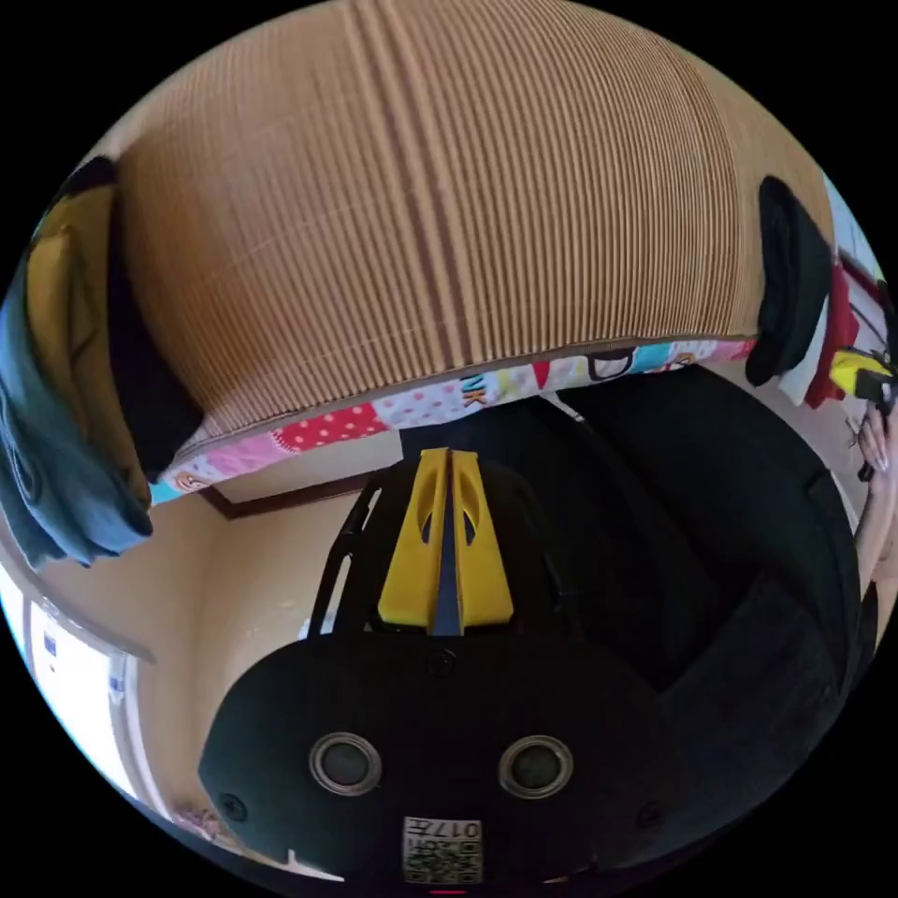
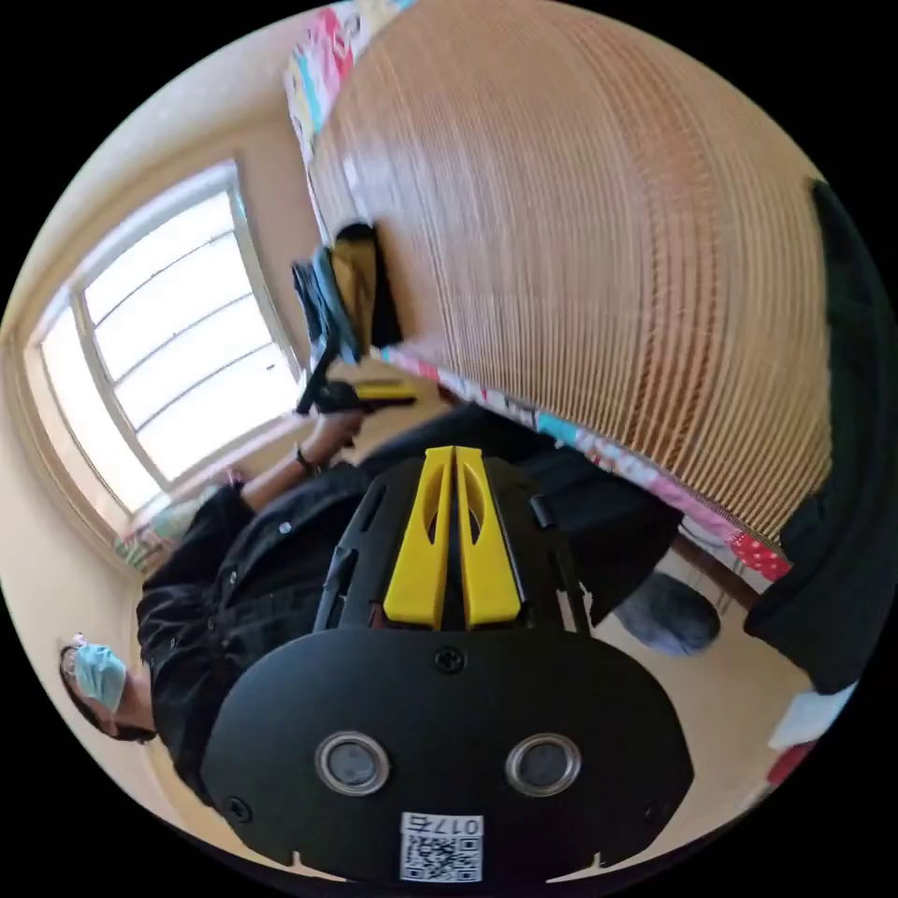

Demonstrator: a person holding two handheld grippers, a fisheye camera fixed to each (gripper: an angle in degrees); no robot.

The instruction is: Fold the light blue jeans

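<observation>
We hold the left gripper (image 1: 447,468) and right gripper (image 2: 454,468) closed and empty over a bare woven mat (image 1: 421,206). Clothes (image 1: 65,393) pile at its left edge; which are the light blue jeans, we can't tell. Folding looks unstarted.

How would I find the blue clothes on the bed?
Start at the big tan woven mat covering the bed. Follow it to the end with folded clothes stacked: the blue folded garment hangs outermost, beside a mustard-yellow garment and a black garment.

Clothes (image 1: 56,412) apparently on mat (image 1: 421,206) edge
</observation>
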